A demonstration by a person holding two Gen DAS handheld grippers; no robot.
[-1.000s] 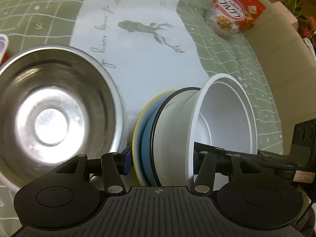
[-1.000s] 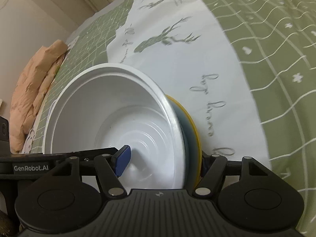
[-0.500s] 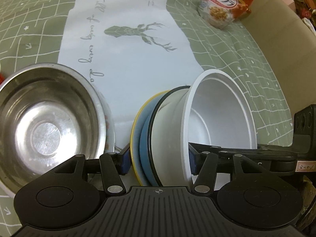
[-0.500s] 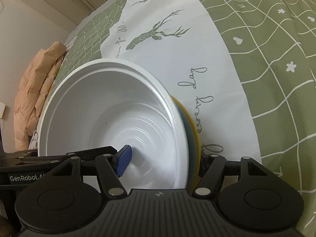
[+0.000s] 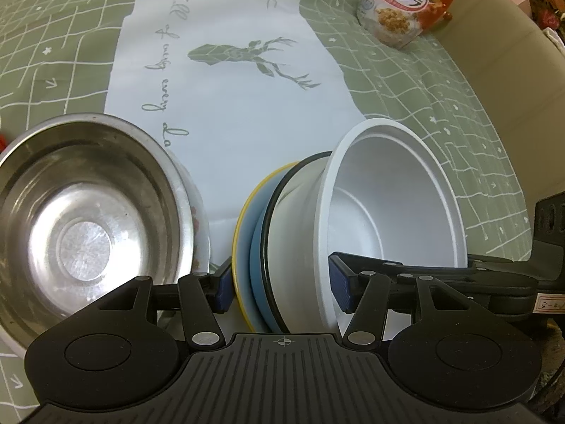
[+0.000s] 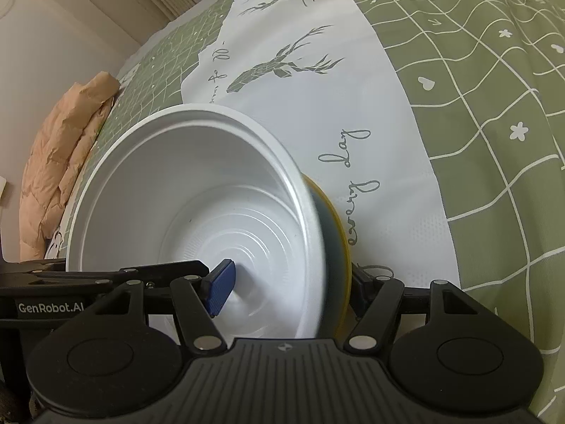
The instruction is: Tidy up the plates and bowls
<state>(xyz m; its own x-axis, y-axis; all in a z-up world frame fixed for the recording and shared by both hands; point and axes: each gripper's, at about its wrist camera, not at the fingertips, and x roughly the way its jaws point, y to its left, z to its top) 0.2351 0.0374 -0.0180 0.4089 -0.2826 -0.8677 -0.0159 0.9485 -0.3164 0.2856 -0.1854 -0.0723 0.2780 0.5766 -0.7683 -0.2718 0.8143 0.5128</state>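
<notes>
Since a second ago, both views have pulled back from the nested stack: white plastic bowl (image 5: 395,212) in a black-rimmed white bowl (image 5: 296,219) on a yellow-rimmed blue plate (image 5: 243,233). Left gripper (image 5: 280,288) and right gripper (image 6: 286,284) each clench that stack at centre frame. Keep both grips level. Lower left, a steel bowl (image 5: 84,219) crowds close; upper right lies a red cereal bag (image 5: 402,3).
</notes>
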